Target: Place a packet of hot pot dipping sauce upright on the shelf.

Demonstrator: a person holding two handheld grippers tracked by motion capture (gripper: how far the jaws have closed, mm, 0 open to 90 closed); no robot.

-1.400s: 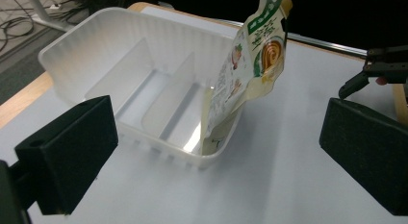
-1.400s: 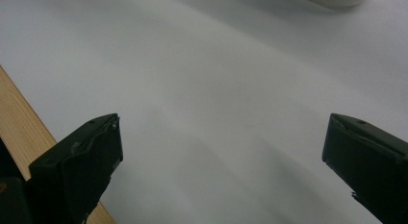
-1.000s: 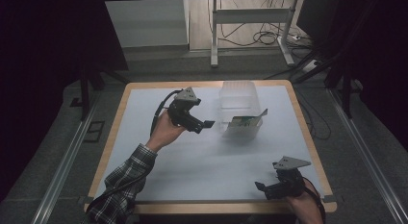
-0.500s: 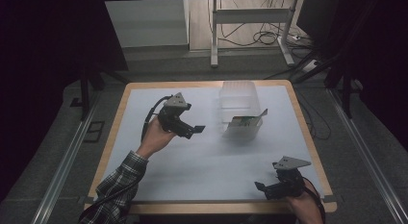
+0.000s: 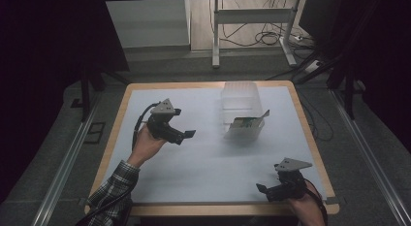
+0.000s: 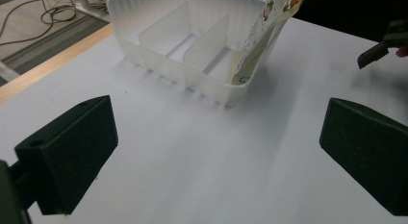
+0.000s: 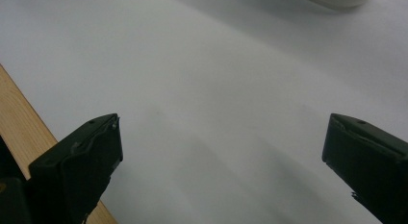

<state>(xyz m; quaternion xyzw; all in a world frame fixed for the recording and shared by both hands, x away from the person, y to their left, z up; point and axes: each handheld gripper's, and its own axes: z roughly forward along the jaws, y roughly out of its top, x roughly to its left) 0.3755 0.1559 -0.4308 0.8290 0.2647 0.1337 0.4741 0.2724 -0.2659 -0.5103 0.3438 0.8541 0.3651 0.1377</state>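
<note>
A white sheet (image 5: 208,158) lies under and between the fingers (image 6: 67,152) of the left gripper (image 5: 186,136) and of the right gripper (image 7: 221,137). It covers a wooden table (image 5: 120,114), whose bare edge shows just outside one right finger (image 7: 77,166). Well beyond all the fingers, a metal stand (image 5: 215,37) rises from the floor (image 5: 160,68), with cables (image 5: 264,37) behind it. Rails (image 5: 68,163) flank the table.

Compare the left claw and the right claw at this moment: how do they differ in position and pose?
The left claw is held up over the middle-left of the table, facing the translucent divided bin; the right claw sits low at the near right edge, away from the bin. The left claw points right, the right claw points left. Both are open and hold nothing.
</note>
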